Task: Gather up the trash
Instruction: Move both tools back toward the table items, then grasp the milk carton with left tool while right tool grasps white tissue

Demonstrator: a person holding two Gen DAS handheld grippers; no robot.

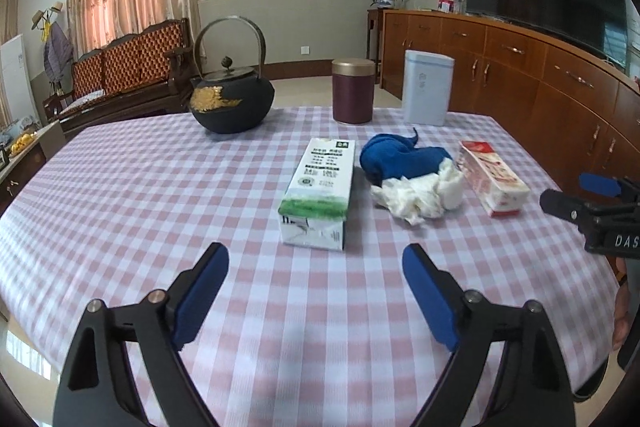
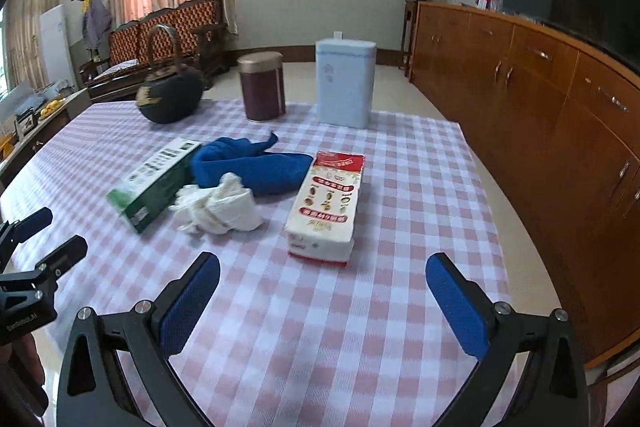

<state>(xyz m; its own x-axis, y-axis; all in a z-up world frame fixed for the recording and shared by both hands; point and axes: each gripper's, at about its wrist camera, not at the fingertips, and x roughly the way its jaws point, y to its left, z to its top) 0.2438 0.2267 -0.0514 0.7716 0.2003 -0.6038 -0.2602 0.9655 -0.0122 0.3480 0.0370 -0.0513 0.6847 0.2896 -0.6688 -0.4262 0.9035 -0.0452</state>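
A green and white carton lies on the checked tablecloth, straight ahead of my open, empty left gripper. Right of it lie a crumpled white tissue and a blue cloth. A red and white carton lies further right. In the right wrist view the red and white carton lies just ahead of my open, empty right gripper, with the tissue, blue cloth and green carton to its left.
At the table's far side stand a black iron teapot, a maroon canister and a pale blue tin. A wooden sideboard runs along the right. The table's right edge is close to the red carton.
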